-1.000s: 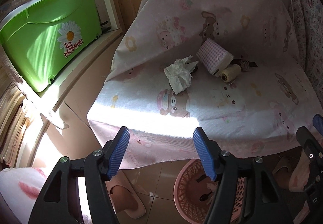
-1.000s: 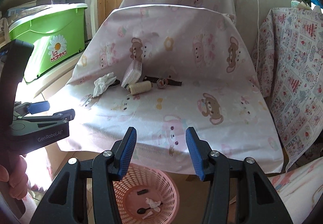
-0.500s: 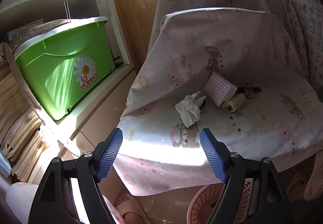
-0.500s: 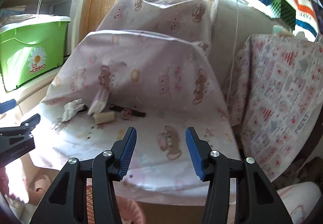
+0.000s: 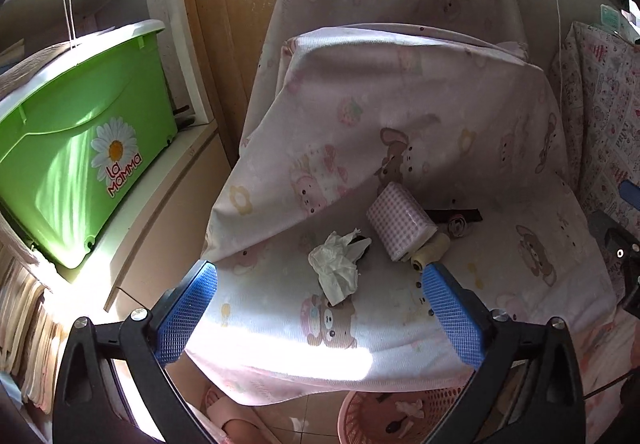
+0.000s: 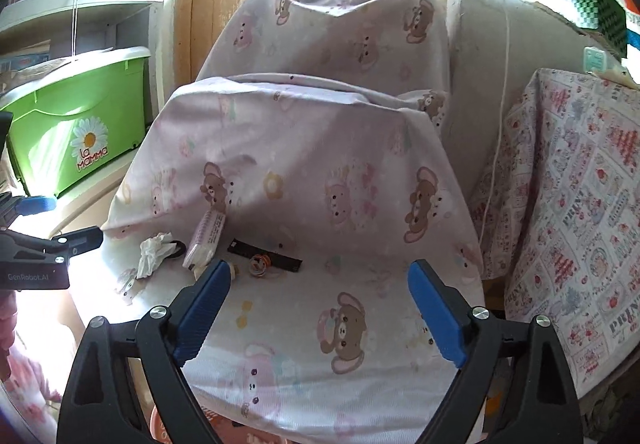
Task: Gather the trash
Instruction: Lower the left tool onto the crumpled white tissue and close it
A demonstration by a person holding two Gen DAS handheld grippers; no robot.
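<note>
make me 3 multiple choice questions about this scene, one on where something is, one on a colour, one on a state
1. Where does the crumpled tissue lie?
A. in the pink basket
B. on the seat cover, left of the checked roll
C. on the shelf

2. What colour is the storage box with the daisy label?
A. green
B. blue
C. red

3. What is between the left gripper's fingers?
A. the thread spool
B. the tissue, pinched
C. nothing; the jaws are opening, well short of the items

Answers:
1 B: it rests on the bear-print seat cover beside the checked roll.
2 A: its walls are bright green.
3 C: both blue pads stand apart with only the cover behind them.
</note>
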